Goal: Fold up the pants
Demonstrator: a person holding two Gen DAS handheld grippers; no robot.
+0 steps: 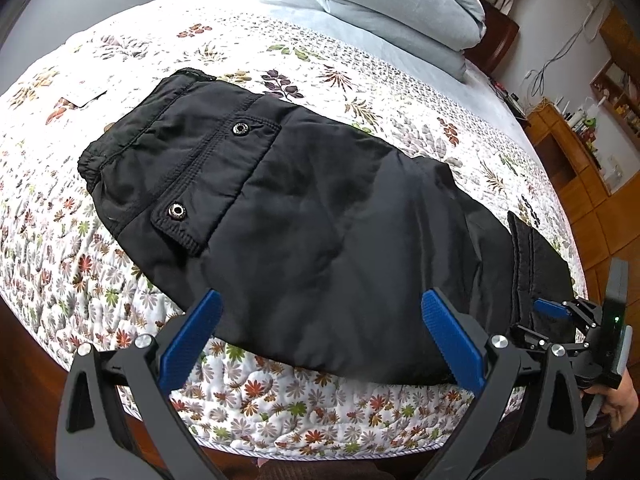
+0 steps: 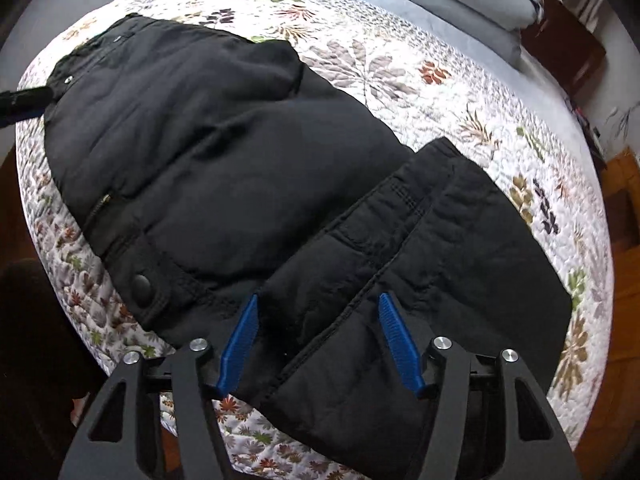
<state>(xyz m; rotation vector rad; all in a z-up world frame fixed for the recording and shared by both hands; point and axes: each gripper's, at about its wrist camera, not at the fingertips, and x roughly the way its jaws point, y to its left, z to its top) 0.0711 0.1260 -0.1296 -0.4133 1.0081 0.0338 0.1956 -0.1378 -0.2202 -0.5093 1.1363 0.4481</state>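
Black padded pants [image 1: 304, 208] lie flat on the bed, waistband at the far left, legs running right to the near edge. They also show in the right wrist view [image 2: 224, 152], with the hem end [image 2: 460, 248] closest. My left gripper [image 1: 320, 312] is open over the middle of the pants near the bed's front edge, holding nothing. My right gripper [image 2: 316, 312] is open with its blue fingers either side of the hem end, not closed on it. It also shows at the right of the left wrist view [image 1: 560, 312].
A floral quilt [image 1: 280, 392] covers the bed. Folded light-blue bedding and a pillow [image 1: 400, 4] sit at the head. A wooden cabinet [image 1: 580, 160] and wood floor lie beyond the right edge. The bed's front edge runs just below both grippers.
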